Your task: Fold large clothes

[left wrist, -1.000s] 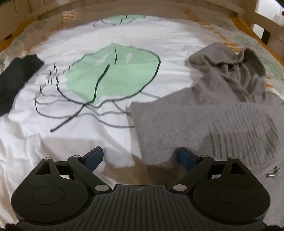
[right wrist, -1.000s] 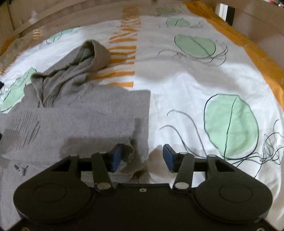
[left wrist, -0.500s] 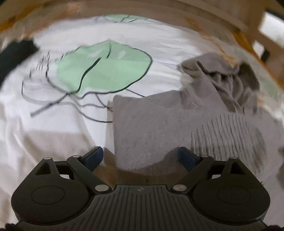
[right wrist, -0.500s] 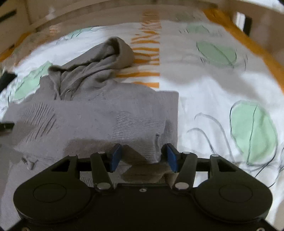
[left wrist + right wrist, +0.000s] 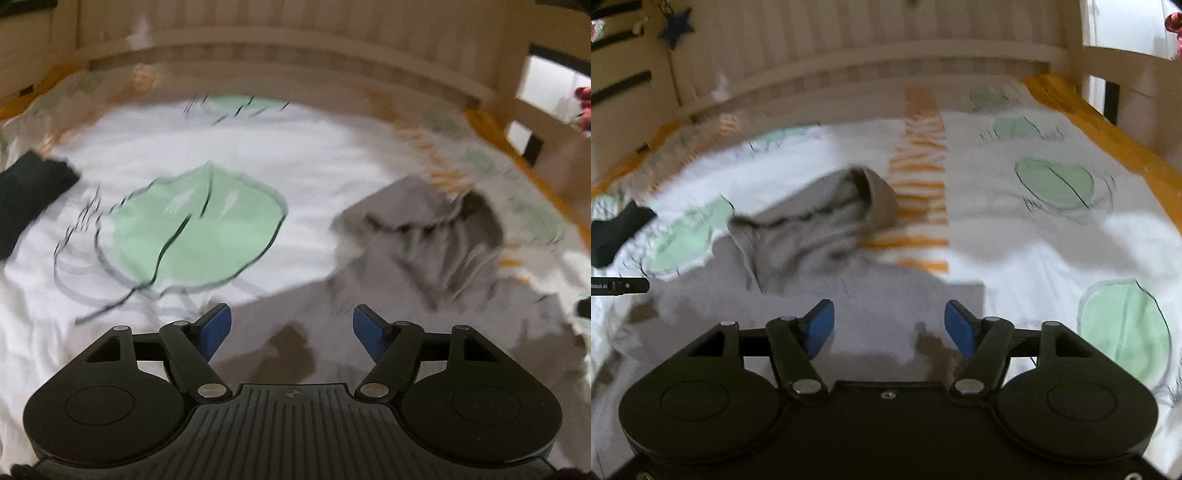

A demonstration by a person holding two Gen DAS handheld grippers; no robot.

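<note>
**Grey hoodie half-folded, both grippers free**

Grey hoodie [image 5: 424, 295] lies on the leaf-print bedspread [image 5: 295, 155], body folded flat, hood [image 5: 871, 199] rumpled at the far end. Our left gripper [image 5: 291, 328] and right gripper [image 5: 889, 328] hang above the near fold, jaws spread wide, holding nothing. Both views are blurred. Judgement: next comes the hood. We should pinch its two outer corners evenly, lift low, and lay it flat over the body without dragging the folded layers underneath.
</note>
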